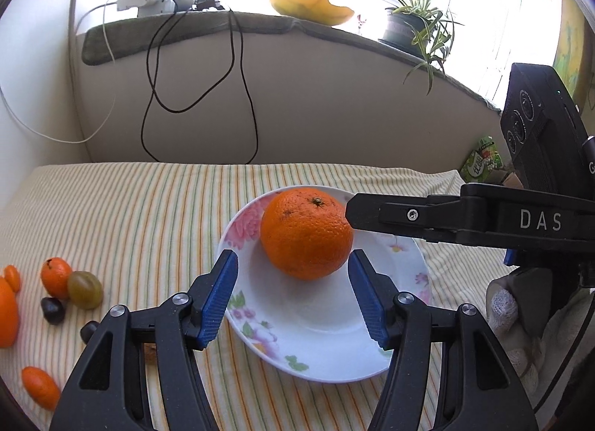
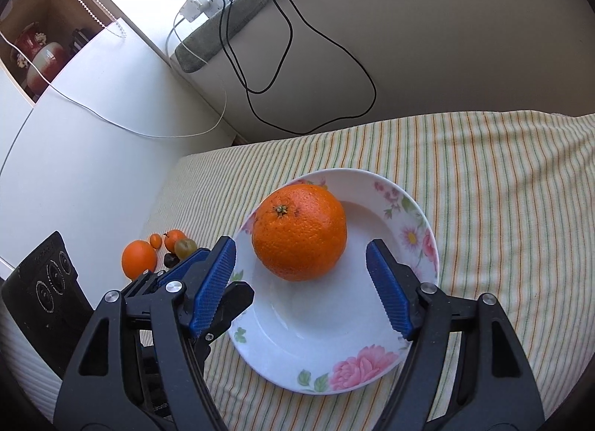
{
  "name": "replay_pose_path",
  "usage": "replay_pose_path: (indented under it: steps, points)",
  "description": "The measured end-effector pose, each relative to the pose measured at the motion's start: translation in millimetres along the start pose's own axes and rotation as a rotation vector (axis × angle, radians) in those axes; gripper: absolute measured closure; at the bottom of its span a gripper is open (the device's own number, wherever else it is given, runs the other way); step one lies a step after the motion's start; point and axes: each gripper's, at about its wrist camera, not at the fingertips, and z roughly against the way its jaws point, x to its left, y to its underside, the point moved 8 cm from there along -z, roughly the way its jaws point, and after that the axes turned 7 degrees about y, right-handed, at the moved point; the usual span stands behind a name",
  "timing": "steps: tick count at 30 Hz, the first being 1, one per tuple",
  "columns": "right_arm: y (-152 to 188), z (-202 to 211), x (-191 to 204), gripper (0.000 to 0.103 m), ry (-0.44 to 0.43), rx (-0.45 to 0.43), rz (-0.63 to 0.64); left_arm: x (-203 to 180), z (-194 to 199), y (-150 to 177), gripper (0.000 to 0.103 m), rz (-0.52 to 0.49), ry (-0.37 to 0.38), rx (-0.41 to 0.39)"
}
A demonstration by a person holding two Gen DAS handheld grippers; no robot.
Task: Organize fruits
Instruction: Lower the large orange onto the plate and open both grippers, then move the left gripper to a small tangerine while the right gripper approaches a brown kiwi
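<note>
The left gripper (image 1: 293, 263) stands wide open over the near half of the plate (image 1: 327, 341), its blue pads (image 1: 219, 293) flanking empty space, nothing held. The right gripper (image 2: 301, 256) is likewise spread wide and empty; seen from the left wrist view, it reaches in from three o'clock, level with the large orange (image 1: 306, 232).

That orange sits on the plate, toward the far rim at about twelve o'clock of the dish, apart from both sets of pads as far as I can tell. The plate holds nothing else.

The rest of the fruit lies on the striped cloth (image 1: 130, 208) at about nine o'clock from the plate: a second orange (image 2: 138, 258), small orange fruits (image 1: 55, 276), a green grape (image 1: 84, 289) and dark grapes (image 1: 53, 310), clustered close.

My judgement is that the next fetch belongs to the left gripper. It should lift clear of the plate rim first, then take small fruit across the middle with a gentle squeeze, since grapes bruise and roll.
</note>
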Motion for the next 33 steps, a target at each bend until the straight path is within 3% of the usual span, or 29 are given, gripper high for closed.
replay_pose_path:
  steps: [11, 20, 33]
  points:
    - [18.6, 33.4, 23.7, 0.027, -0.002, -0.083, 0.041, 15.3, 44.1, 13.2, 0.042, 0.035, -0.011, -0.042]
    - [43.3, 45.6, 50.4, 0.022, 0.004, -0.131, 0.134, 37.5, 82.3, 32.0, 0.042, 0.042, -0.077, -0.070]
    - [94.8, 46.7, 107.8, 0.022, 0.046, -0.166, 0.354, 105.9, 134.7, 78.1, 0.042, 0.158, -0.193, -0.088]
